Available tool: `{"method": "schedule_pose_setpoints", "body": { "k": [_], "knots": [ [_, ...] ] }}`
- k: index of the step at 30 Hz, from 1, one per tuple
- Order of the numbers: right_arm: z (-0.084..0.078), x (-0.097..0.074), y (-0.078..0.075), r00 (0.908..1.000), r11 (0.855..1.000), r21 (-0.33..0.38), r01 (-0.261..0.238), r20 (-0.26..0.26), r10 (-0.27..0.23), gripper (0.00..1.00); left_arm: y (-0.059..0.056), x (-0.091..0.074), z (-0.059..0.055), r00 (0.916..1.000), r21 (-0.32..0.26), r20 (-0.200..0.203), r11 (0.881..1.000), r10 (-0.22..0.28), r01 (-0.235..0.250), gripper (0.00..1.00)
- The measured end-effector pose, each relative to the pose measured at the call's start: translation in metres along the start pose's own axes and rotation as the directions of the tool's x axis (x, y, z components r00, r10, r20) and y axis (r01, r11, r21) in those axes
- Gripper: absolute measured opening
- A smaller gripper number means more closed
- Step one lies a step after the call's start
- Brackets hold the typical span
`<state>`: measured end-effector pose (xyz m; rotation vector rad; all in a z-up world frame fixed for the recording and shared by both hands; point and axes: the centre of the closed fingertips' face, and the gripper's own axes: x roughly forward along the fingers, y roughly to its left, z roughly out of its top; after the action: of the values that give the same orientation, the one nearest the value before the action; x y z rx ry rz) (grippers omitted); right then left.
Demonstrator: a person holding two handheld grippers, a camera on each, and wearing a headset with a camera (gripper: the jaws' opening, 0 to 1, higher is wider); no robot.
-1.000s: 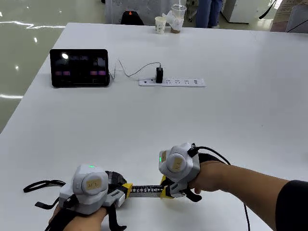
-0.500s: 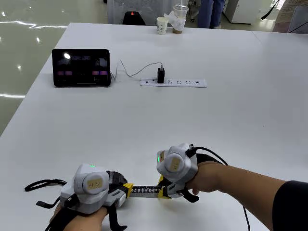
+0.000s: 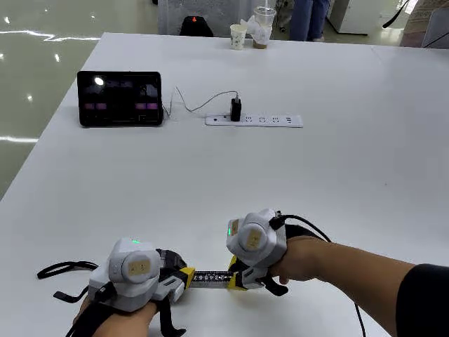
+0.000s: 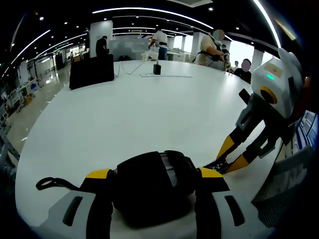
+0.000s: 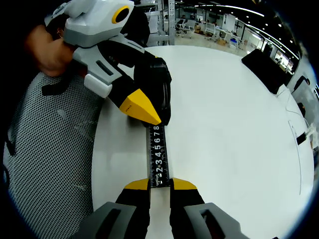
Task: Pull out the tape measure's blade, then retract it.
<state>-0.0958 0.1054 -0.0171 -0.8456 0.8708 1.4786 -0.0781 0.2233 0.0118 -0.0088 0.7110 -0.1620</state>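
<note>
The black tape measure case (image 4: pixel 152 184) rests on the white table (image 3: pixel 316 168) near its front edge. My left gripper (image 4: pixel 154 174) is shut on it, a yellow-tipped finger on each side. A short length of numbered blade (image 5: pixel 157 154) runs from the case (image 5: pixel 157 92) to my right gripper (image 5: pixel 159 185), which is shut on the blade's end. In the head view the left gripper (image 3: pixel 179 277) sits at bottom left and the right gripper (image 3: pixel 235 281) just to its right, with the blade (image 3: pixel 210 279) stretched between them. The case's black wrist strap (image 3: pixel 59 270) trails left.
A dark tablet (image 3: pixel 120 98) stands at the back left. A white power strip (image 3: pixel 254 120) with a black plug and cable lies mid-table. Cups (image 3: pixel 251 31) stand at the far edge. Grey mesh (image 5: pixel 50 149) lies beyond the table's near edge.
My right gripper has come slightly closer to the left one, so the blade length showing between them is a little shorter. The left gripper has stayed in place.
</note>
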Motion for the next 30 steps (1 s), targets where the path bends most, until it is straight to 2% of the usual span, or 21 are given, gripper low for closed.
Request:
{"method": "schedule_pose_setpoints", "body": {
  "k": [5,7,10,23,30],
  "knots": [
    [0.002,0.001,-0.001,0.9999,1.000,-0.005,-0.003,0.010,0.003,0.11,0.000,0.001,0.000,1.0000,-0.003,-0.001,1.000,-0.002,0.002,0.62],
    [0.004,0.002,-0.001,0.9998,1.000,-0.030,-0.002,0.019,0.003,0.11,0.000,0.001,0.000,1.0000,-0.007,-0.005,1.000,-0.001,0.001,0.62],
    [0.005,0.003,-0.001,0.9996,1.000,-0.005,0.000,0.030,0.001,0.11,0.000,0.000,0.000,1.0000,-0.006,-0.005,1.000,0.001,-0.001,0.62],
    [0.008,0.004,-0.001,0.9995,0.999,-0.033,-0.007,0.031,0.008,0.11,-0.001,0.000,0.000,1.0000,-0.007,-0.005,1.000,0.001,-0.001,0.62],
    [0.017,0.009,-0.002,0.9988,1.000,-0.008,0.004,0.048,-0.004,0.11,-0.002,0.001,0.001,1.0000,-0.008,-0.003,1.000,0.000,0.000,0.62]
  ]
}}
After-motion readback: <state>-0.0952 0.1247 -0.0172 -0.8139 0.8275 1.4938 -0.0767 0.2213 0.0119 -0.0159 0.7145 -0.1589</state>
